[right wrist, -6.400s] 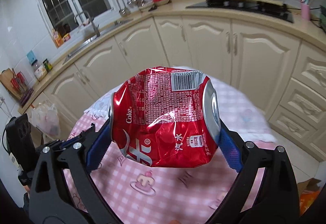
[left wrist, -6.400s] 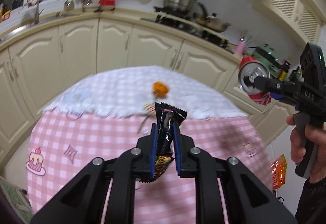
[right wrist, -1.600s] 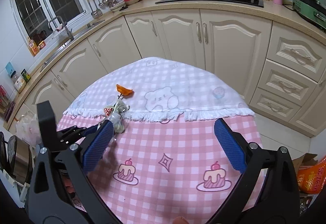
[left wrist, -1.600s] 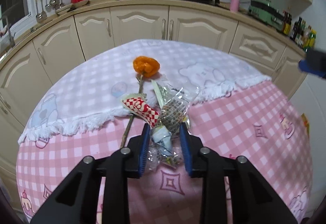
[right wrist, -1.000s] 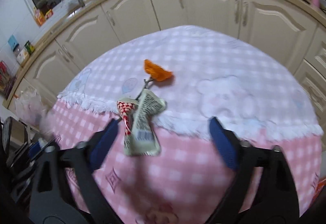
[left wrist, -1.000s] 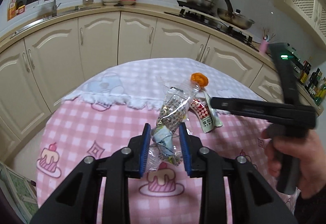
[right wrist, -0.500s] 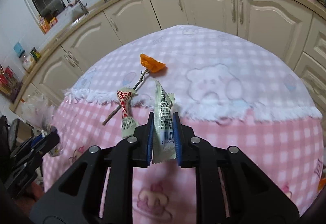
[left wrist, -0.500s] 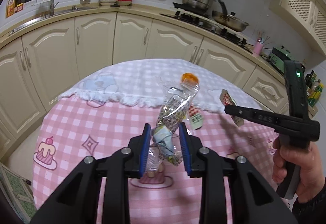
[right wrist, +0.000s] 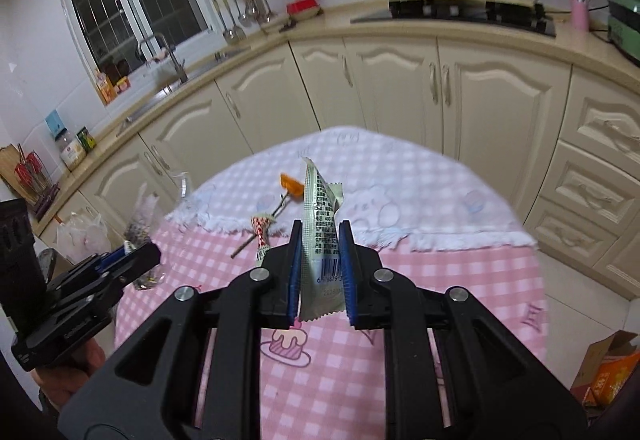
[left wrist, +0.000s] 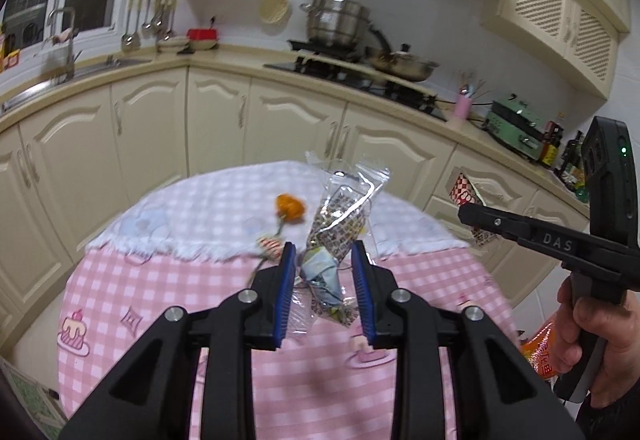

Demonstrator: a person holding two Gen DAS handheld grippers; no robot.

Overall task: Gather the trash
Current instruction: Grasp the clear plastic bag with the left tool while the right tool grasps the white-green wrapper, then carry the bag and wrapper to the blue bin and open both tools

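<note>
My left gripper point(left wrist: 324, 260) is shut on a clear crinkled plastic bag point(left wrist: 340, 215) with dark printing, held above the pink checked table point(left wrist: 160, 304). My right gripper point(right wrist: 320, 240) is shut on a pale green sachet wrapper point(right wrist: 320, 224) with a barcode, held upright above the table. The right gripper also shows at the right of the left wrist view point(left wrist: 476, 211), with the wrapper's red checked side point(left wrist: 462, 191) sticking up. On the table lie a red-and-white checked wrapper point(right wrist: 260, 230), an orange peel point(right wrist: 291, 183) and a thin twig point(right wrist: 276, 211).
Cream kitchen cabinets point(right wrist: 400, 87) curve behind the round table. A white fringed cloth point(right wrist: 400, 191) covers its far half. An orange carton point(right wrist: 608, 376) sits on the floor at the right. A white plastic bag point(right wrist: 80, 236) stands at the left by the cabinets.
Both grippers have risen and tilted up, each keeping its wrapper. The right gripper has carried the sachet up and away to the right of the table.
</note>
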